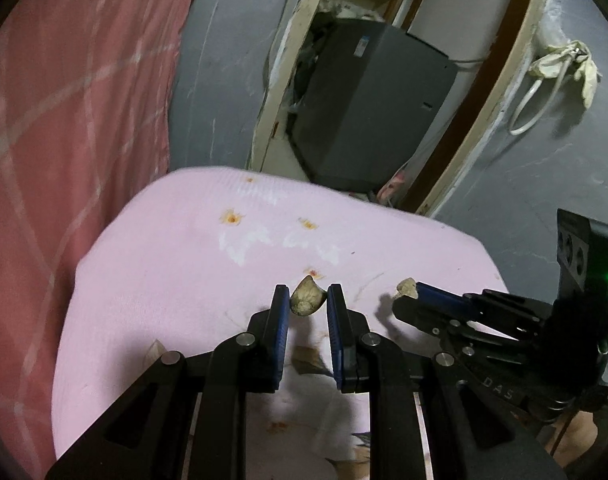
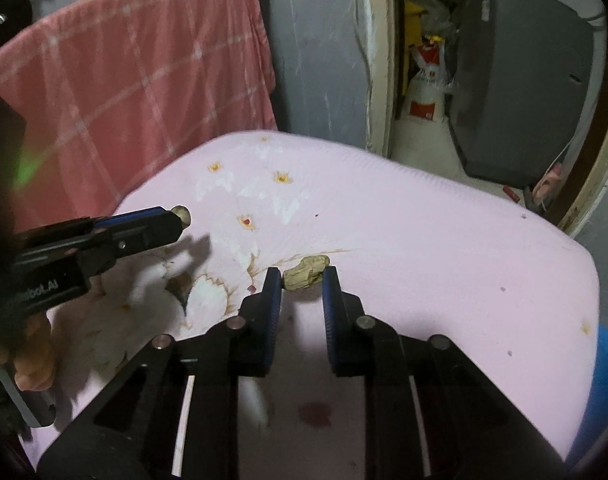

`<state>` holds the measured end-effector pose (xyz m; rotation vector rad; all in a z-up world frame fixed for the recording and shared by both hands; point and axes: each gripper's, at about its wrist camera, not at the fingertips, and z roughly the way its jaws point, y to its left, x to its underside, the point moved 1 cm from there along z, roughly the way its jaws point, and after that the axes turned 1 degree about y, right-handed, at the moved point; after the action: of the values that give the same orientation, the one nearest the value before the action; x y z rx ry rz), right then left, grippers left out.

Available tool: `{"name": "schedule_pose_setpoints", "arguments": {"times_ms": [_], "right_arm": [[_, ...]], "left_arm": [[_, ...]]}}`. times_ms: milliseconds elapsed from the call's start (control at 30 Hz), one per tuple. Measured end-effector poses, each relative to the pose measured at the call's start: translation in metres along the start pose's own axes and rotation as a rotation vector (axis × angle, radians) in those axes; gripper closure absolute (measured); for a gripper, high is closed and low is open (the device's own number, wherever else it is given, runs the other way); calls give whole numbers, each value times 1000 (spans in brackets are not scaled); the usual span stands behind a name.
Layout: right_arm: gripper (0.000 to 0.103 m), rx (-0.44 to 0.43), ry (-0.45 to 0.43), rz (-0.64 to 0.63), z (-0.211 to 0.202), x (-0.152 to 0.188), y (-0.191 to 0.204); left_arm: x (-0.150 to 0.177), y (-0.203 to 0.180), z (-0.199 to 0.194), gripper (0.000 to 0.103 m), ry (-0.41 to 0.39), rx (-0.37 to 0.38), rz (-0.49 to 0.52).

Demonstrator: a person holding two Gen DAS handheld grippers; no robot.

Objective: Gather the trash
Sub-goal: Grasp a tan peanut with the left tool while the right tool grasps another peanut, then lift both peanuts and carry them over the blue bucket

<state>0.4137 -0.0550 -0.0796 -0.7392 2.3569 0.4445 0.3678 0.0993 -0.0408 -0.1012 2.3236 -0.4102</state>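
Nutshell scraps were both off the pink floral bedsheet (image 1: 151,280), one (image 1: 306,301) pinched in the left tongs (image 1: 307,298), another (image 2: 306,272) in the right tongs (image 2: 301,276), seemingly lifted clear for binning.

A bed with a pale pink sheet (image 2: 404,232) printed with white and orange flowers fills the foreground. Behind it to the left hangs a salmon-pink checked cloth (image 2: 143,72), draped over a rail. Behind the bed's far edge stands a grey-blue painted wall (image 2: 316,60), scuffed and streaked. To the right of that wall a doorway with a chipped cream frame (image 2: 378,60) opens onto a dim space holding a dark grey cabinet (image 2: 520,80) and a red-and-white sack (image 2: 424,92). The lighting is dim and cool.
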Motion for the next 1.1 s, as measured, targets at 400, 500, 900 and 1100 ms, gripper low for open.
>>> {"name": "schedule_pose_setpoints", "arguments": {"times_ms": [400,500,900,1100], "right_arm": [[83,116,-366,-30,-122,12,-6],[83,146,-449,-31,-154,15,-9],[83,318,-647,-21,-252,41,-28],[83,417,-705,-2,-290,65,-50]], "left_arm": [[-8,-59,-51,88,-194,17,73],[-12,-81,-69,88,-260,32,97],[-13,-180,-107,88,-435,161,222],[-9,-226,-109,87,-464,229,259]]}}
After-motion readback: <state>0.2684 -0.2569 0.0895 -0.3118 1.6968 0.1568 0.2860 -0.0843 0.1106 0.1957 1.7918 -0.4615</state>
